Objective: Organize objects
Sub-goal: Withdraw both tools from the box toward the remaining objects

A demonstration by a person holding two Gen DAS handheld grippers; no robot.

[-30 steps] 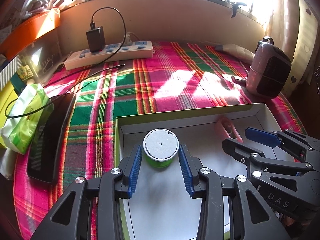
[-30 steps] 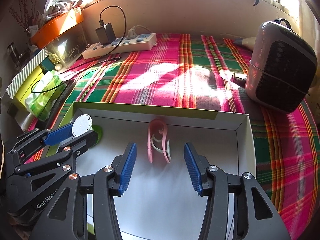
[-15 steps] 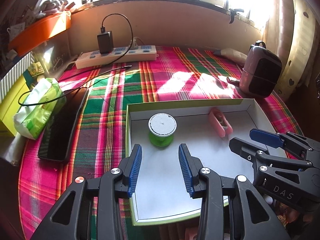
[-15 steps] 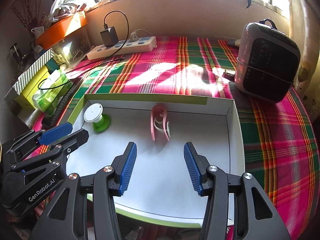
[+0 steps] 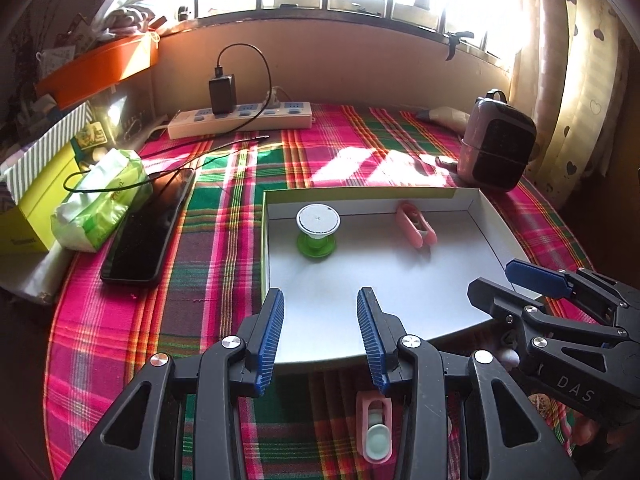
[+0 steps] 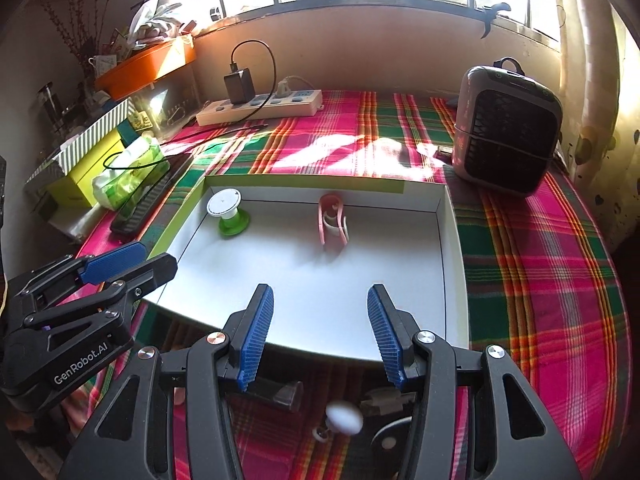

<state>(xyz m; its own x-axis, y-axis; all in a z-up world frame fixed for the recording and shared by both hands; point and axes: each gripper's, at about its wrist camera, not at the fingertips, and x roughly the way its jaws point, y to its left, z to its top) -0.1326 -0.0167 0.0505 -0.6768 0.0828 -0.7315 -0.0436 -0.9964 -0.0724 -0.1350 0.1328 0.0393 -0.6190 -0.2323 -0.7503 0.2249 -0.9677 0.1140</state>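
Note:
A white shallow box (image 5: 498, 240) (image 6: 454, 248) lies on the plaid cloth. Inside it stand a green spool with a white top (image 5: 317, 230) (image 6: 228, 212) at the back left and a pink clip (image 5: 416, 226) (image 6: 333, 220) at the back middle. My left gripper (image 5: 320, 336) is open and empty above the box's near edge. My right gripper (image 6: 320, 334) is open and empty, also at the near edge. A second pink clip (image 5: 375, 428) lies on the cloth below the left gripper. Small dark items and a white round piece (image 6: 344, 418) lie below the right gripper.
A pink-grey heater (image 5: 496, 148) (image 6: 508, 128) stands at the back right. A power strip with a charger (image 5: 240, 118) (image 6: 260, 106) lies at the back. A black phone (image 5: 148, 228), a green tissue pack (image 5: 102, 200) and a yellow box (image 5: 32, 208) lie on the left.
Both grippers have pulled back and up from the box. The left one has let go of the green spool, which now stands in the box. The near cloth and its small items have come into view.

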